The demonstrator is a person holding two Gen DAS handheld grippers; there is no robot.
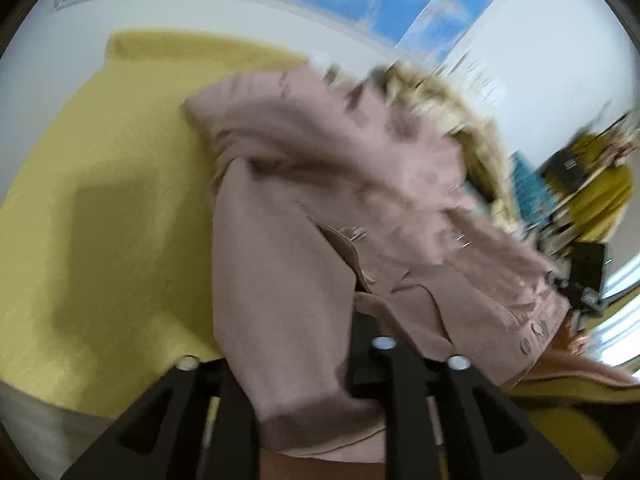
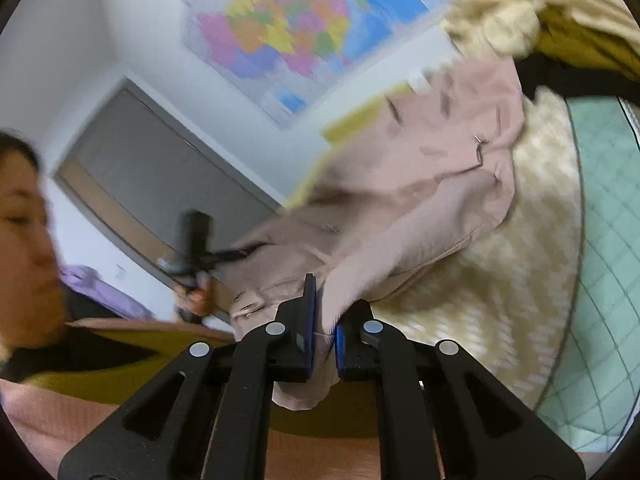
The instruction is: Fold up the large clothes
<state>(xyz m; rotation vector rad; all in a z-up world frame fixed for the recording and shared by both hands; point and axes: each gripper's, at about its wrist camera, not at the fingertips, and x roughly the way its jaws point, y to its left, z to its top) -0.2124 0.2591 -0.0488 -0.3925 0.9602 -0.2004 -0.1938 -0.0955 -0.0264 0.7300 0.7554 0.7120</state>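
Observation:
A dusty pink coat [image 1: 328,208] with a cream fur-trimmed hood [image 1: 432,92] and metal snaps hangs lifted above a yellow cloth-covered surface [image 1: 104,184]. My left gripper [image 1: 308,364] is shut on a sleeve or hem of the coat; the fabric drapes over its fingers. In the right wrist view my right gripper [image 2: 326,332] is shut on a fold of the pink coat [image 2: 420,184], whose cream quilted lining [image 2: 500,248] shows. The other gripper [image 2: 196,248] shows far off, held in the person's hand.
A coloured wall map [image 2: 288,32] hangs on the white wall above a grey board [image 2: 160,184]. The person's face [image 2: 24,240] is at the left edge. A mint quilted cover [image 2: 600,280] lies at right. A mustard garment [image 1: 600,192] hangs at far right.

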